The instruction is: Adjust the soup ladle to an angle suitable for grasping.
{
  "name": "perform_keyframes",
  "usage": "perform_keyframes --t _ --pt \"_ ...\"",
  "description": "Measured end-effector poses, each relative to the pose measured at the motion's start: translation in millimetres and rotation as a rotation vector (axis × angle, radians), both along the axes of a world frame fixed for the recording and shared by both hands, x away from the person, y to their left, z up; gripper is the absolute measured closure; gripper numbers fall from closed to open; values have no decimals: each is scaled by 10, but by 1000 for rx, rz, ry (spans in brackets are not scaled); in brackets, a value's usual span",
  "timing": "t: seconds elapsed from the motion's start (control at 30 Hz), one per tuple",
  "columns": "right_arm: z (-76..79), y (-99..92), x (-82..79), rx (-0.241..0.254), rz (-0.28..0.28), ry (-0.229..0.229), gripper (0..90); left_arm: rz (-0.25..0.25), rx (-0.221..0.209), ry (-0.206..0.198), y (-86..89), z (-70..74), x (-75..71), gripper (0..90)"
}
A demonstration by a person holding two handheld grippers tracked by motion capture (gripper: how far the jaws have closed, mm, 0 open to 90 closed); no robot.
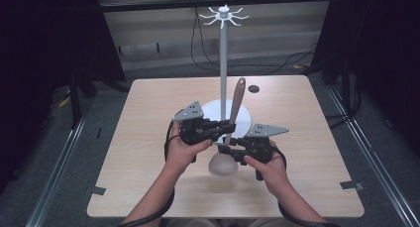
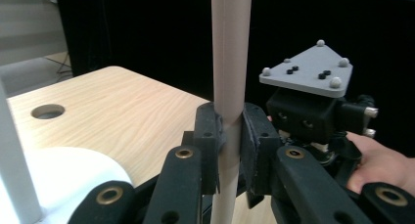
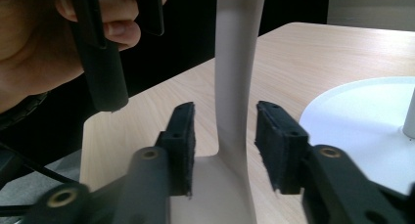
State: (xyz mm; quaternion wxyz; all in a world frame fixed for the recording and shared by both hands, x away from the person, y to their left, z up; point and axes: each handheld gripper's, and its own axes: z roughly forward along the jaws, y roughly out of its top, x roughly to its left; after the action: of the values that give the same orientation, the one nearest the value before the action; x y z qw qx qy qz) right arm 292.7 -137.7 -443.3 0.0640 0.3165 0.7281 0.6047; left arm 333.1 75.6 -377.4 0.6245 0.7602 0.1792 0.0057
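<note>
Dark curtains on both sides, grey floor [image 1: 59, 152] with cables behind, and a pale wooden surface [image 1: 148, 138] with a round hole [image 1: 253, 88] near its far edge. On the surface, a white stand [image 1: 223, 58]: round base, thin upright pole, ring of hooks at the top.

From the high view: a spoon [image 1: 233, 119] held above the surface just in front of the stand's base, brownish handle tilting up and away, pale bowl low and toward the person. Left tongs [image 1: 229, 128] reaching in from the left hand [image 1: 184, 147], right tongs [image 1: 229, 146] from the right hand [image 1: 265, 165], lower on the handle and just above the bowl. Too small there to judge either grip.

From the left gripper view: left tongs [image 2: 231, 136] pinching the spoon [image 2: 231, 62] handle, both pads pressed flat against it, handle upright through the frame. Beyond, the right gripper's grey plate and body, with the right hand [image 2: 381, 165] at the edge. White stand [image 2: 58, 185] base at lower left, hole [image 2: 48, 111] farther off.

From the right gripper view: right tongs [image 3: 230, 150] spread, one pad on each side of the spoon [image 3: 236, 87] neck, a clear gap on both sides, touching neither. Handle widening downward toward the bowl at the bottom edge. Left hand [image 3: 44, 48] at upper left, stand [image 3: 362, 116] base at right.
</note>
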Motion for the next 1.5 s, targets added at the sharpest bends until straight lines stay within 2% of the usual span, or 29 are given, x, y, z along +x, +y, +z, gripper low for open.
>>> perform_keyframes --t 0.1,0.17,0.27,0.43,0.47,0.5,0.57,0.63,0.7,0.73,0.83,0.87,0.93,1.0,1.17,1.27,1.5 --pt "-5 2 -4 9 6 -6 773 -10 -2 2 1 -8 -6 789" --pt "-10 -2 -1 7 12 -9 787 -12 -8 8 10 -24 0 788" --pt "-7 -1 1 -25 21 -31 798 -18 -18 21 38 -55 32 785" --pt "29 19 9 -65 42 -25 805 -28 -25 28 77 -74 50 772" --pt "32 22 11 -74 45 -25 805 -31 -19 19 91 -74 56 757" --pt "32 19 13 -81 46 -22 805 -27 -26 27 95 -72 51 715" --pt "31 0 22 -82 42 -16 806 -20 -16 7 123 -66 47 630" --pt "30 -30 37 -75 41 -7 806 -4 -2 -3 154 -63 43 612" --pt "37 -60 51 -87 28 -7 806 16 9 -7 181 -68 36 556" --pt "42 -71 58 -92 28 -9 806 32 32 -33 211 -79 37 520" --pt "77 -120 77 -112 22 -10 806 86 78 -42 252 -118 26 387" --pt "86 -130 81 -114 22 -10 806 95 99 -48 274 -145 29 377" --pt "112 -155 93 -119 20 -13 806 114 114 -36 297 -186 26 334" --pt "140 -174 104 -120 22 -13 806 135 153 -52 322 -228 23 282" --pt "188 -204 135 -120 27 -12 806 179 185 -41 408 -339 25 219" --pt "204 -218 159 -123 27 -10 805 211 219 -38 460 -404 30 190" --pt "245 -229 208 -125 26 -11 805 242 229 13 561 -583 69 142"
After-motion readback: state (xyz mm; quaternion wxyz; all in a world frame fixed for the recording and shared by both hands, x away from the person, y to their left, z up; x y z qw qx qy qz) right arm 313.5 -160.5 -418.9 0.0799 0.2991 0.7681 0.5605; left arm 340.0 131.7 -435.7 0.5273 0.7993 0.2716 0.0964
